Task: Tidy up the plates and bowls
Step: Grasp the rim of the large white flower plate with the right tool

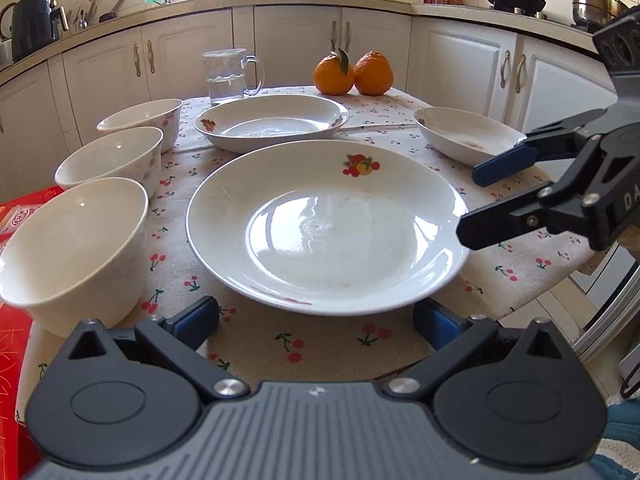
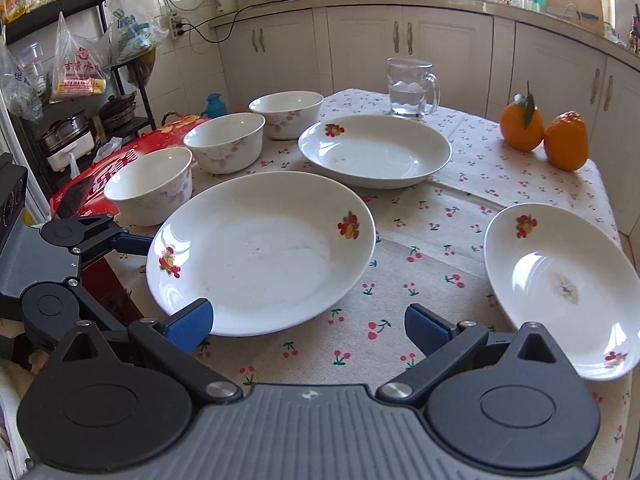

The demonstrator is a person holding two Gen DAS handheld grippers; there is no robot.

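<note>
Left wrist: big plate (image 1: 326,226) lies beyond the left gripper's (image 1: 316,322) spread jaws.

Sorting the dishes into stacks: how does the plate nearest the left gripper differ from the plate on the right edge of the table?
The near plate looks larger; the right-edge plate looks smaller. The near plate's well is nearly clean; the right-edge plate has a brownish smear in its middle. The near plate sits beside the bowls; the right-edge plate lies apart. Both are white with fruit decals, upright on the tablecloth.

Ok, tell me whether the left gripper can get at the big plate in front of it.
Probably yes. The left gripper is open, its jaws either side of the big plate's near rim, with only tablecloth between them. The right gripper hovers at the plate's far side, clear of that rim.
</note>
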